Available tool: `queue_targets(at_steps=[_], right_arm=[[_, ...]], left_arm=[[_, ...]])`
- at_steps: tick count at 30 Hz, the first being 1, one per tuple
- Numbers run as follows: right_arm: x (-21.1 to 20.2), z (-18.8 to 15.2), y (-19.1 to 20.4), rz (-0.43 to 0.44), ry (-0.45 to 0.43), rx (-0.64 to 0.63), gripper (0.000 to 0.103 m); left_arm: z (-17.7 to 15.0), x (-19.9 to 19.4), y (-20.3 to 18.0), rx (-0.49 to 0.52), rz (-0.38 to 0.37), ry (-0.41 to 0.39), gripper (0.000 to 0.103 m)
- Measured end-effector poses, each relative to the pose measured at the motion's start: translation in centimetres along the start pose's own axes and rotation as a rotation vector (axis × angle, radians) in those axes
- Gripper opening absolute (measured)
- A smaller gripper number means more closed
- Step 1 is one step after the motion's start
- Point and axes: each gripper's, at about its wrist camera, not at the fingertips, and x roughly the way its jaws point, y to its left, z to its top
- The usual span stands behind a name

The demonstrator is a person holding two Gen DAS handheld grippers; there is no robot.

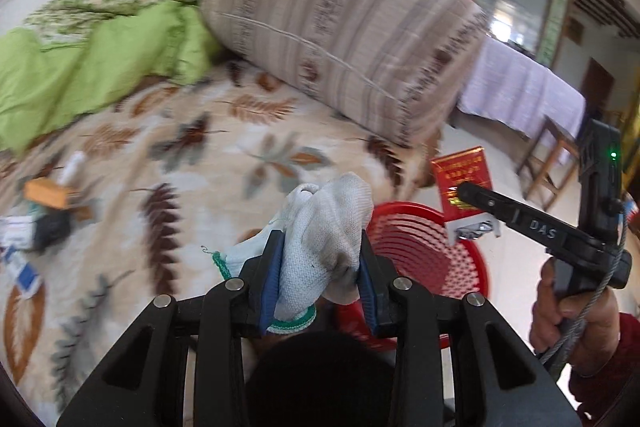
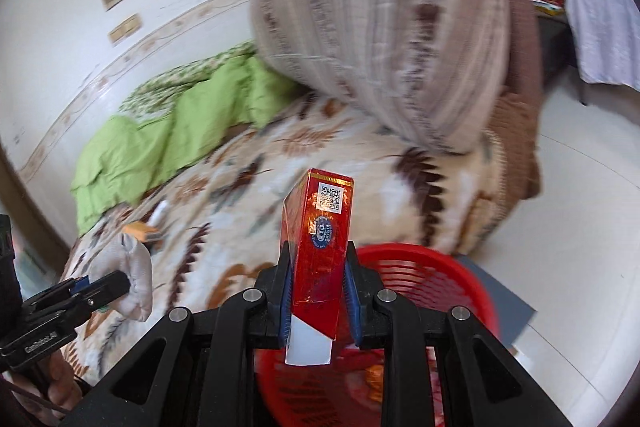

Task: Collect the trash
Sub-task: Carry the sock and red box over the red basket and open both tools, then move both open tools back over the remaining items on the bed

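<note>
**Two claws, each holding one item above a red basket beside a bed**

Left wrist view: the left claw [image 1: 320, 267] is closed on a crumpled white knitted glove [image 1: 324, 227] with a green-trimmed cuff; the glove bulges out between the blue-padded fingers [image 1: 269, 279]. Below and to the right of the glove sits the red basket [image 1: 420, 247], a slatted plastic bin on the floor at the bed's edge. The right claw [image 1: 464, 193] enters from the right, gripped by the person's hand [image 1: 576, 311], and holds a red cigarette pack [image 1: 464, 179] over the basket's far rim, its white open end pointing down.

Right wrist view: the right claw [image 2: 316, 283] clamps the same red cigarette pack [image 2: 320, 247] upright between its fingers, a QR label near the top and the white inner end at the bottom. The red basket [image 2: 420, 267] lies directly beneath and behind the pack; some orange and red contents show blurred inside. At lower left the left claw [image 2: 116, 281] appears with the white knitted glove [image 2: 136, 275].

Setting: the bed [image 1: 200, 155] carries a leaf-patterned blanket, a green quilt [image 1: 80, 75] and a striped bolster [image 1: 340, 39]. Further litter remains on the blanket at far left: an orange box [image 1: 46, 193], a small white tube [image 1: 74, 165] and blurred blue-and-white packets [image 1: 20, 267]
</note>
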Motion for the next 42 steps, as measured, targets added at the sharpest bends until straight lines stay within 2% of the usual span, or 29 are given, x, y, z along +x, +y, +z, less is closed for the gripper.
queue_targets(at_steps=[3, 5, 6, 7, 8, 12, 14, 19, 23, 30, 37, 39, 42], right_arm=[[-0.6, -0.1, -2.1, -0.023, 0.007, 0.031, 0.025], [-0.9, -0.2, -2.8, -0.041, 0.005, 0.035, 0.025], [-1.0, -0.3, -3.0, -0.044, 0.005, 0.036, 0.032], [-1.2, -0.3, -3.3, -0.047, 0.002, 0.036, 0.040], [-1.3, -0.2, -3.4, -0.051, -0.008, 0.036, 0.043], [-1.3, 0.1, -2.8, -0.051, -0.023, 0.018, 0.045], [-0.8, 0.2, -2.3, -0.032, -0.018, 0.019, 0.045], [1.3, 0.0, 1.6, 0.058, 0.025, -0.039, 0.045], [2.9, -0.5, 6.2, 0.155, 0.063, -0.113, 0.045], [6.8, -1.3, 14.1, 0.273, 0.145, -0.210, 0.049], [11.7, -2.8, 22.3, 0.324, 0.228, -0.299, 0.059], [13.3, -3.3, 23.6, 0.341, 0.283, -0.289, 0.059], [13.7, -3.9, 24.5, 0.332, 0.291, -0.314, 0.060]], left_arm=[[0.6, 2.1, -2.8, 0.025, -0.066, 0.043, 0.034], [0.8, 3.2, -4.2, 0.033, -0.102, 0.068, 0.045], [0.8, 3.5, -4.5, 0.033, -0.108, 0.072, 0.054], [0.9, 3.6, -4.3, 0.030, -0.109, 0.070, 0.054], [0.9, 3.6, -4.3, 0.029, -0.108, 0.069, 0.054], [0.7, 2.6, -2.6, 0.004, -0.062, 0.056, 0.054], [0.9, 2.3, -0.3, -0.026, -0.041, 0.050, 0.055], [0.1, 0.0, 3.9, -0.082, 0.068, 0.026, 0.055], [-1.2, -2.2, 7.8, -0.142, 0.146, 0.014, 0.055], [-5.1, -5.9, 14.9, -0.283, 0.260, 0.015, 0.056], [-8.6, -9.0, 22.4, -0.491, 0.381, 0.014, 0.056], [-8.9, -9.7, 24.3, -0.553, 0.411, 0.009, 0.056], [-9.0, -10.7, 27.7, -0.653, 0.465, 0.001, 0.059]])
